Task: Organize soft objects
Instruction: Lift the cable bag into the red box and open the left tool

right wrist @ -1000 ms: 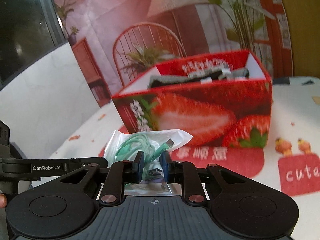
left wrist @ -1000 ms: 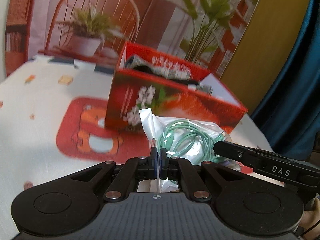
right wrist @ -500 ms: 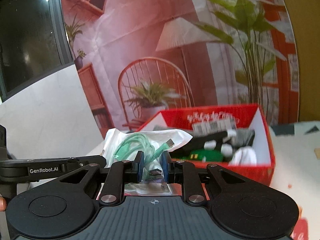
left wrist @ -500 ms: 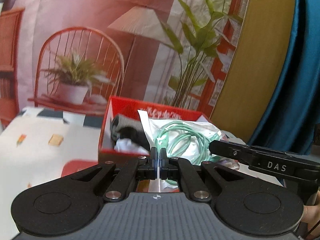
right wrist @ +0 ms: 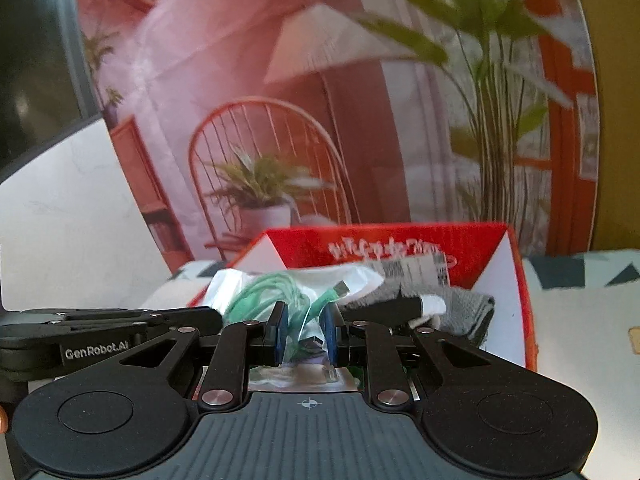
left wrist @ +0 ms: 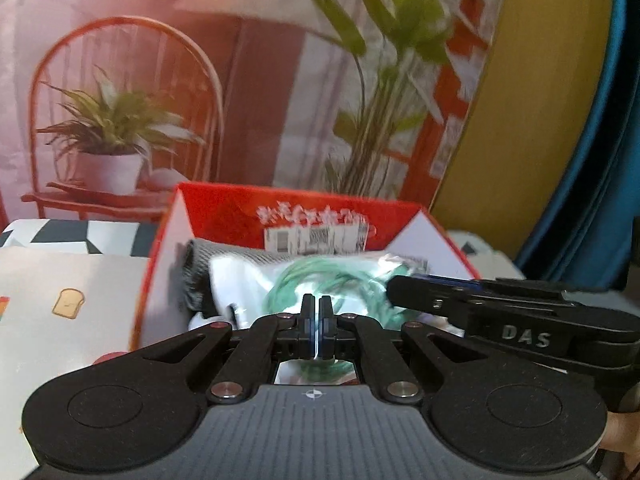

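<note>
A clear plastic bag with a coiled green cable (left wrist: 320,280) (right wrist: 276,292) hangs over the open red strawberry box (left wrist: 224,208) (right wrist: 516,280). My left gripper (left wrist: 316,316) is shut on the bag's edge. My right gripper (right wrist: 304,328) is also shut on the bag, its jaws a little apart around the bunched plastic. Each gripper shows in the other's view, the right one (left wrist: 500,320) and the left one (right wrist: 100,332). Grey and white socks (right wrist: 460,304) (left wrist: 224,276) lie inside the box under the bag.
The box stands on a white cloth with cartoon prints (left wrist: 68,300) (right wrist: 580,340). A printed backdrop with a chair and plants (left wrist: 120,120) hangs behind it. A blue curtain (left wrist: 580,160) is at the right, a pale wall (right wrist: 60,220) at the left.
Both grippers have lifted the bag from in front of the box and carried it forward over the box opening. It now sits lower, near the socks inside.
</note>
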The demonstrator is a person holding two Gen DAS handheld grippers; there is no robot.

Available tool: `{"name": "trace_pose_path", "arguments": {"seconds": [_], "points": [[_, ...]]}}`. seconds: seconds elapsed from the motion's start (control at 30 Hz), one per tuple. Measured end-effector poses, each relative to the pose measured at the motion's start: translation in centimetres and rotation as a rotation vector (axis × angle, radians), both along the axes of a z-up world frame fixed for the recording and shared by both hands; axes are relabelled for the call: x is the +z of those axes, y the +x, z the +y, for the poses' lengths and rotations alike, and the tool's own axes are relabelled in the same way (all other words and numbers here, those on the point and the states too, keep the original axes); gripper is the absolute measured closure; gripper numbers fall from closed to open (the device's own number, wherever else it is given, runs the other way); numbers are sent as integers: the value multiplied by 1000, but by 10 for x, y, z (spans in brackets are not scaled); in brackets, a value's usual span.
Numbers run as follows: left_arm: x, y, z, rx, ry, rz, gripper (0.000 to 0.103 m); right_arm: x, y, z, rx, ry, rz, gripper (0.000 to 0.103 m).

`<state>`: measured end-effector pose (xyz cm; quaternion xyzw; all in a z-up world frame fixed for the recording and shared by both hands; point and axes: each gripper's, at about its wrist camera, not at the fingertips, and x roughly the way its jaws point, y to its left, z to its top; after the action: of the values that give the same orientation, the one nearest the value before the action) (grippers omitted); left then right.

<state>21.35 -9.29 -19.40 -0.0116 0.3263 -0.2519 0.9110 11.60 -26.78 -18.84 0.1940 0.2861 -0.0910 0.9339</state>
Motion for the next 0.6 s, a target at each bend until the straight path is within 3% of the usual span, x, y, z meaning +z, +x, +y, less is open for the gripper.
{"name": "trace_pose_path", "arguments": {"seconds": [0.13,0.33,0.6], "points": [[-14,19,-6,26,19,88,101,-21,16,-12,-26,59,93,85],[-20,28,-5,23,50,99,101,-45,28,-24,-52,117,174,87],[-20,36,-3,50,83,119,100,-52,43,-27,-69,138,243,86]]}}
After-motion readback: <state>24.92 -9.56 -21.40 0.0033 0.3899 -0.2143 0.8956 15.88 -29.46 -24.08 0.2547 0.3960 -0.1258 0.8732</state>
